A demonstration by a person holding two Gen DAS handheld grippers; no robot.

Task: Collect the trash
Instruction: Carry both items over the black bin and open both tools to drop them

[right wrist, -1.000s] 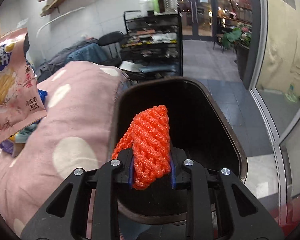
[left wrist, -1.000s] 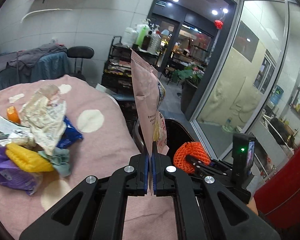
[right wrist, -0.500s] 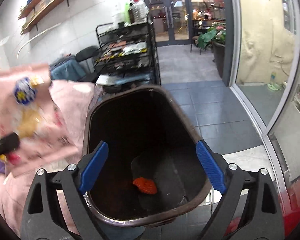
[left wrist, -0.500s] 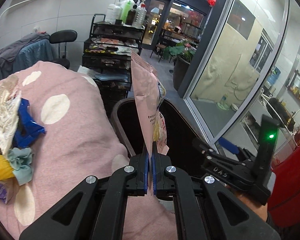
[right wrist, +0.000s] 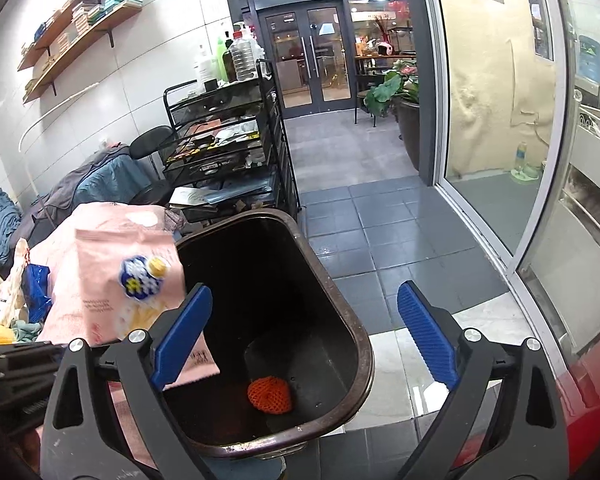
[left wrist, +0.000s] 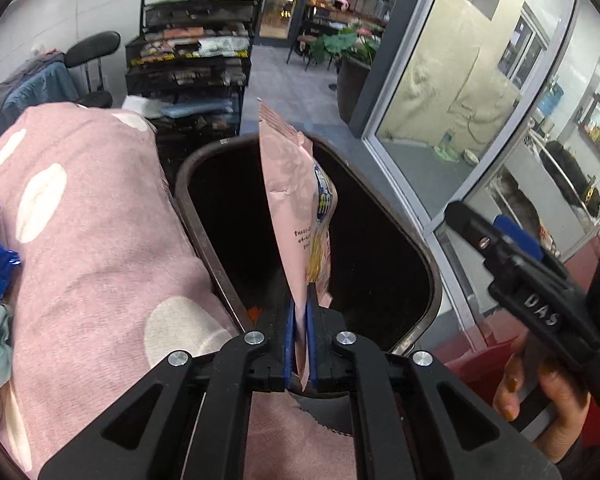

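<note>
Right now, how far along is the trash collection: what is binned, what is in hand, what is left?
Done: the orange foam net lies at the bottom of the bin, and the right gripper is open and empty above it. In hand: the left gripper clamps the pink snack bag upright over the bin's opening, not yet released. Left: a blue wrapper and other litter on the pink cloth.

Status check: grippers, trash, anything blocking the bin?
Left hand-held gripper shut on pink bag, held over bin. Right hand-held gripper open, empty. Orange net lies in bin. Nothing blocking the opening.
</note>
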